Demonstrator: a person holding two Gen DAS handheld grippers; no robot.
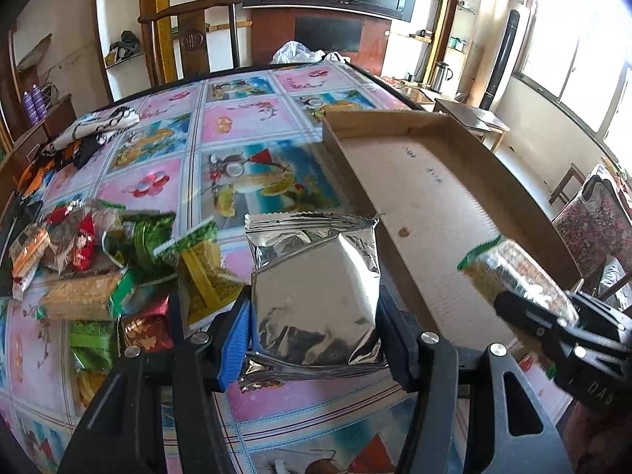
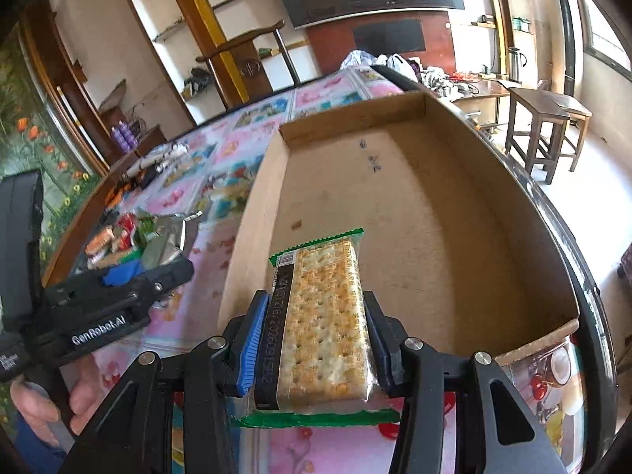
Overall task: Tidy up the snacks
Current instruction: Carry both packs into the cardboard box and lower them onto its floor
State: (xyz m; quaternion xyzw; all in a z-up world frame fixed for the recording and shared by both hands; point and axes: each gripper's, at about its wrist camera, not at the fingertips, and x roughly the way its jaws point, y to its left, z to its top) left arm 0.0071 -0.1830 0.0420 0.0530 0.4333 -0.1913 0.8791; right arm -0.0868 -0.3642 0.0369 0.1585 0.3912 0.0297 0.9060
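Tablecloth blurs (snack pile [image 1: 98, 268] illegible); left gripper [image 1: 316, 328] clamps silver packet [image 1: 316, 288], right gripper [image 2: 312, 339] cracker pack [image 2: 324, 316].

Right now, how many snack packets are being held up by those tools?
2: a silver foil packet in the left tool, a cracker packet in the right tool over the cardboard box.

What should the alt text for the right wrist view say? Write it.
The right gripper grips a green-edged cracker pack over the near end of an empty cardboard box on a flowery table. At left, the left gripper holds a silver packet.
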